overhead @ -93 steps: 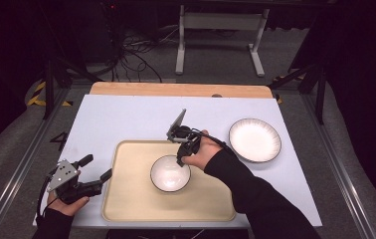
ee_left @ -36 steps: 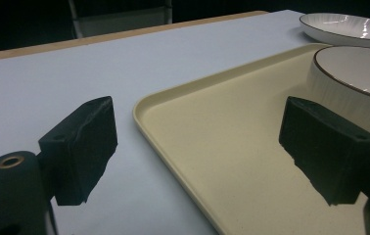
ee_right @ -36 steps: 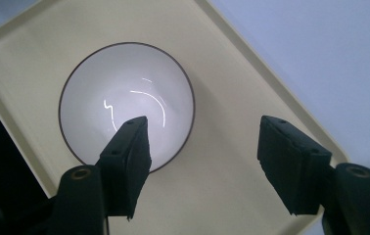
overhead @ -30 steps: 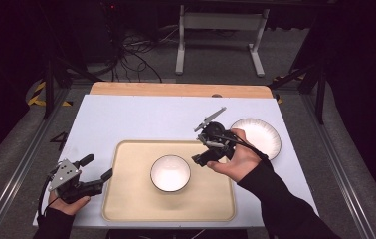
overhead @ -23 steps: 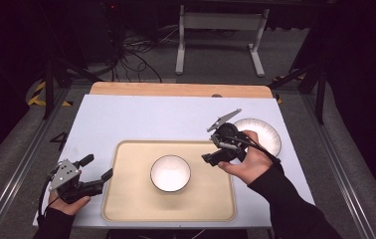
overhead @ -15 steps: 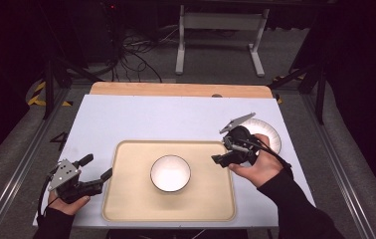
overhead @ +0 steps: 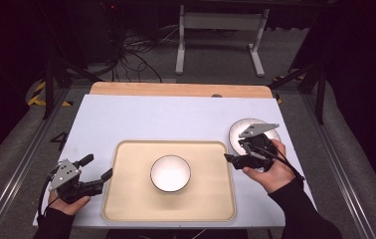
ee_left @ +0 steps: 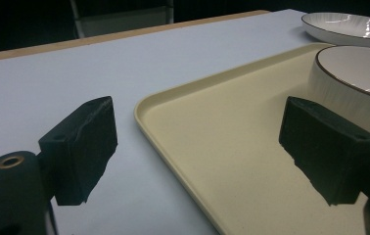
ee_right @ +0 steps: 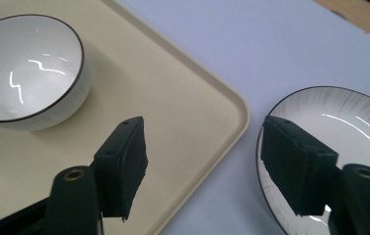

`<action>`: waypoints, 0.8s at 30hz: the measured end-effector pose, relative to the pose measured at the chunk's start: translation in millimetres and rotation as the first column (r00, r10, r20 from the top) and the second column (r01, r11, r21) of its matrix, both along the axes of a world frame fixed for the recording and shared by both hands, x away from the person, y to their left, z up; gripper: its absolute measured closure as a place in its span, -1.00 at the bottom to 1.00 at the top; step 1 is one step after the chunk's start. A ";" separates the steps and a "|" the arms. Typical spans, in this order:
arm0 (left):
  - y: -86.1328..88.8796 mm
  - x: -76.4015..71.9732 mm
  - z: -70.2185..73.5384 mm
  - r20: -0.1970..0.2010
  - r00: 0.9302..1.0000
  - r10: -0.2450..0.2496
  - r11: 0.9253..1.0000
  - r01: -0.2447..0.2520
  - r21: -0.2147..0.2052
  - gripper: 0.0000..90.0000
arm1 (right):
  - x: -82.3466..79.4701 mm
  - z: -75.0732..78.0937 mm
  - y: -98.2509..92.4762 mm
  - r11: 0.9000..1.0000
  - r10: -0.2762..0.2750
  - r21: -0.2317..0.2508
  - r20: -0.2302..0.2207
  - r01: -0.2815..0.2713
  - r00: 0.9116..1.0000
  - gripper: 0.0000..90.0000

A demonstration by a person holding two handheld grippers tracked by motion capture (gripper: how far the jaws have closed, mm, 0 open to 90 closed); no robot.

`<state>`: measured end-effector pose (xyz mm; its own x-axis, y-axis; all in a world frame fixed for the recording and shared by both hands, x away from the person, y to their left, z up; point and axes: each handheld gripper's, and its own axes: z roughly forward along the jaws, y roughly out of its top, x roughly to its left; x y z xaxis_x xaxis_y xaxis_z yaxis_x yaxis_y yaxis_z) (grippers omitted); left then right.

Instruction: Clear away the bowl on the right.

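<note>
White table [overhead: 176, 119] across the middle of the high view, with a wooden strip along its upper edge.

Beige tray [overhead: 131, 199] on the table's lower centre, flat, rounded corners, low raised rim.

White plate [overhead: 239, 133] at centre right of the high view, on the bare table just beside the tray's upper right corner, apart from it by a narrow strip of table. Fine grey streaks around the inside, dark rim line. Partly covered from above by the right gripper. At lower right of the right gripper view, with the tray corner to its left.

White bowl [overhead: 170, 173] upright at the tray's middle, dark rim line. At upper left of the right gripper view and upper right of the left gripper view.

Right gripper [overhead: 233, 151] at centre right, held in the right hand [overhead: 271, 173], over the plate's left edge. Jaws released and just been opening, with nothing gripped. In its own view, left jaw above the tray corner, right jaw above the plate's rim, the strip of table between them.

Left gripper [overhead: 98, 167] at lower left, in the left hand [overhead: 66, 201], just off the tray's left edge. Jaws released and wide apart, straddling the tray's rim in its own view, gripping nothing.
</note>
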<state>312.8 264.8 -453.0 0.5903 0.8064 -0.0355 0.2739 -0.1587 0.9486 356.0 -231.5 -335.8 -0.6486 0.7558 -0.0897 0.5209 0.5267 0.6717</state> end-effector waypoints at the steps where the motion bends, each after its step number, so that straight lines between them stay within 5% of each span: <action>1: 0.1 0.2 -0.2 0.000 1.000 0.000 1.000 0.000 0.000 -0.66 | -0.7 -3.7 -2.4 1.000 0.001 0.012 0.015 -0.001 1.000 -0.26; 14: 0.5 0.2 -0.2 0.001 1.000 0.000 1.000 0.000 -0.001 -0.66 | -9.7 -45.8 -18.9 0.993 -0.046 0.111 0.159 0.028 0.986 -0.29; 24: -0.1 0.0 0.0 0.000 1.000 0.000 1.000 0.000 -0.001 -0.66 | -18.3 -67.7 -35.8 0.984 -0.082 0.178 0.281 0.032 0.956 -0.46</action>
